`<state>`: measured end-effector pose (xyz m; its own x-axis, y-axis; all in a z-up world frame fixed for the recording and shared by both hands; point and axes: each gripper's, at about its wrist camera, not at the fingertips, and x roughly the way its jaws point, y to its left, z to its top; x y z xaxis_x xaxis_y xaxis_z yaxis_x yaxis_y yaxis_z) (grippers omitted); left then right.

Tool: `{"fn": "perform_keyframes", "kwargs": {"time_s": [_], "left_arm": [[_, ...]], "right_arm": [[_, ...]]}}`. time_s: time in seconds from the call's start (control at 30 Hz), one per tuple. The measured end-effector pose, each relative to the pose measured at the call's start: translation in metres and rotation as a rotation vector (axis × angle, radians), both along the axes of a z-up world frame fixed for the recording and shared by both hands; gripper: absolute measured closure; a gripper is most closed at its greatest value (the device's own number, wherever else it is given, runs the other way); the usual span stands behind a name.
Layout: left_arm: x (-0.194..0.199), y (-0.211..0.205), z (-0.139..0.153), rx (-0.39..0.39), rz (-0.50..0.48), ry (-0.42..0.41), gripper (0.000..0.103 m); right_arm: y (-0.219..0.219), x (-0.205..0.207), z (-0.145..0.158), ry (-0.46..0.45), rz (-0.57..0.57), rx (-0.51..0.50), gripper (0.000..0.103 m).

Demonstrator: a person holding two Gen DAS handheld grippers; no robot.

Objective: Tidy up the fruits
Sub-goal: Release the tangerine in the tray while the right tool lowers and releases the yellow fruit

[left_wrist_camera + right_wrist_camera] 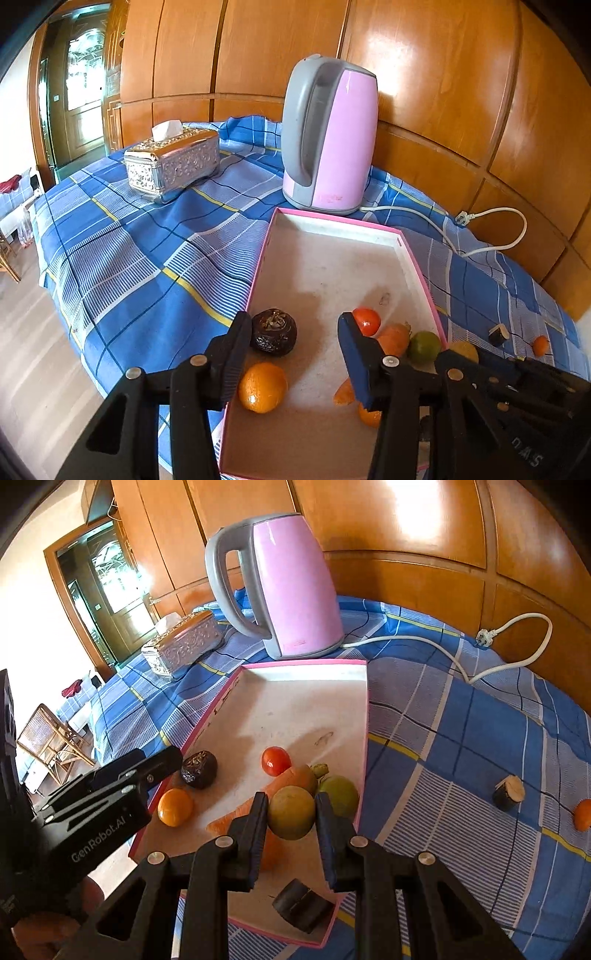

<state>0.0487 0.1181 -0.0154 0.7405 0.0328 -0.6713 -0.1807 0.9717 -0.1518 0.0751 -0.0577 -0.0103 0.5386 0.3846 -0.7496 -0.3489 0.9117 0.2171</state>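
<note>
A pink-rimmed tray (258, 266) lies on the blue checked cloth. It holds a dark wrinkled fruit (274, 332), an orange (262, 387), a tomato (366, 321), a carrot (393, 338) and a green lime (424, 347). My left gripper (295, 350) is open over the tray's near left part, with nothing between its fingers. The orange and the dark fruit sit just beside its left finger. My right gripper (291, 823) is shut on a yellow-green citrus fruit (291, 812), above the carrot (295, 779) and next to the lime (340, 794). A dark cut piece (303, 910) lies in the tray's near corner.
A pink kettle (328, 136) stands behind the tray, its white cord (480, 672) trailing right. At the back left is a silver tissue box (173, 162). On the cloth to the right lie a dark cut piece (509, 792) and a small orange (583, 814). Wooden panels back the table.
</note>
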Motion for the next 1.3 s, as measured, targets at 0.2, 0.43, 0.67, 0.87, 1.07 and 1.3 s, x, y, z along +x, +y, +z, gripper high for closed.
{"fn": "perform_keyframes", "kwargs": {"time_s": [0.2,0.43,0.67,0.87,1.07,1.3], "left_arm": [[-0.001,0.001,-0.001,0.0,0.003,0.006,0.054],[-0.006,0.01,0.001,-0.009,0.021,-0.01,0.054],[-0.007,0.015,0.0,-0.017,0.037,-0.004,0.053],[-0.008,0.007,-0.002,0.011,0.02,0.003,0.053],[-0.009,0.0,-0.004,0.018,-0.003,0.017,0.049],[-0.013,-0.005,0.001,0.036,-0.002,-0.004,0.04]], "right_arm": [[-0.002,-0.001,0.0,-0.004,-0.004,0.001,0.077],[-0.001,0.001,-0.001,-0.002,-0.004,0.007,0.077],[0.0,0.001,-0.006,0.028,-0.001,0.019,0.073],[-0.004,-0.007,-0.013,0.041,0.001,0.022,0.073],[-0.003,-0.009,-0.027,0.069,0.005,-0.024,0.074],[-0.005,-0.014,-0.016,0.022,-0.019,-0.03,0.074]]}}
